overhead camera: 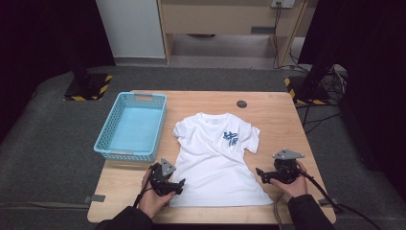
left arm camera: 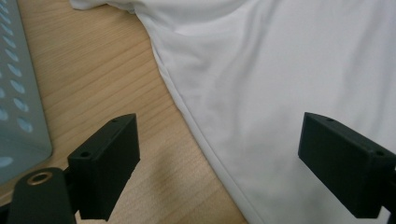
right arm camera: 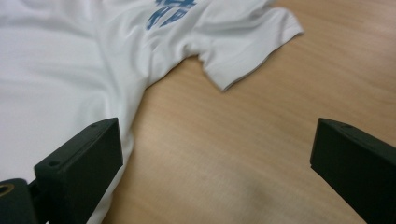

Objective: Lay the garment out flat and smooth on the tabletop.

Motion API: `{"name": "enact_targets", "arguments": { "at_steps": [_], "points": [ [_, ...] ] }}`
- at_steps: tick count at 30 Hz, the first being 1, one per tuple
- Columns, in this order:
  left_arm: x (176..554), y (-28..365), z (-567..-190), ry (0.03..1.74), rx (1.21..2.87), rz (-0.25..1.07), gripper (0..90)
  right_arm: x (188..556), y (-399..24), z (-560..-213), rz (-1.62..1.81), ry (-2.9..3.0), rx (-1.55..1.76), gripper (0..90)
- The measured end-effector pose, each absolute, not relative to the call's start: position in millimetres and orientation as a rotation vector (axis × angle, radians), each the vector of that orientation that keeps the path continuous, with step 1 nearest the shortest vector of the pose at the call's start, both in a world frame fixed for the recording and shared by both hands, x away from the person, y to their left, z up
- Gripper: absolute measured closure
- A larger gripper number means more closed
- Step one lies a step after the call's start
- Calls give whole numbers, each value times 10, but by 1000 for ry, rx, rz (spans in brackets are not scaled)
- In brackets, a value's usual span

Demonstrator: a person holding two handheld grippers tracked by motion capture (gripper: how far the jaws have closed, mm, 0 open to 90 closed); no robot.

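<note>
- High view: I see the white T-shirt [overhead camera: 218, 158] flat at frame centre on the bench [overhead camera: 277, 120], collar up-frame, left tongs [overhead camera: 178, 184] and right tongs [overhead camera: 260, 172] flanking its hem.
- Left gripper view: spread jaws straddle the side seam.
- Right gripper view: jaws spread, shirt edge at left.

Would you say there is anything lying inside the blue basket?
No, the blue basket beside the white T-shirt shows just its bare bottom in the high view.

High view downward over the table [overhead camera: 282, 120]; gripper views close, sharing the white shirt [overhead camera: 215, 158].
</note>
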State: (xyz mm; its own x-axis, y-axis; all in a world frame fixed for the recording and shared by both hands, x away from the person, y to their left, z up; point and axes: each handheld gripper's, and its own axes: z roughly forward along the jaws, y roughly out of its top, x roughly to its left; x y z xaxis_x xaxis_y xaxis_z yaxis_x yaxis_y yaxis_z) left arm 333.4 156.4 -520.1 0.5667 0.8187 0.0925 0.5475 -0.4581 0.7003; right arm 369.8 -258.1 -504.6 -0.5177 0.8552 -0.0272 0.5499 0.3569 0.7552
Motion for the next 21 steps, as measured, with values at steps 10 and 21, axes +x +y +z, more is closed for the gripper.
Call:
{"name": "enact_targets", "arguments": {
  "at_steps": [10, 21],
  "points": [
    [3388, 1588, -5228, 1117, 2166, 563, 122, 4096, -2518, -5011, 1013, 2044, 1292, 46],
    [3410, 1559, -5282, 1113, 2206, 530, 117, 4622, -2415, -5177, 968, 1998, 1394, 71]
  ]
}}
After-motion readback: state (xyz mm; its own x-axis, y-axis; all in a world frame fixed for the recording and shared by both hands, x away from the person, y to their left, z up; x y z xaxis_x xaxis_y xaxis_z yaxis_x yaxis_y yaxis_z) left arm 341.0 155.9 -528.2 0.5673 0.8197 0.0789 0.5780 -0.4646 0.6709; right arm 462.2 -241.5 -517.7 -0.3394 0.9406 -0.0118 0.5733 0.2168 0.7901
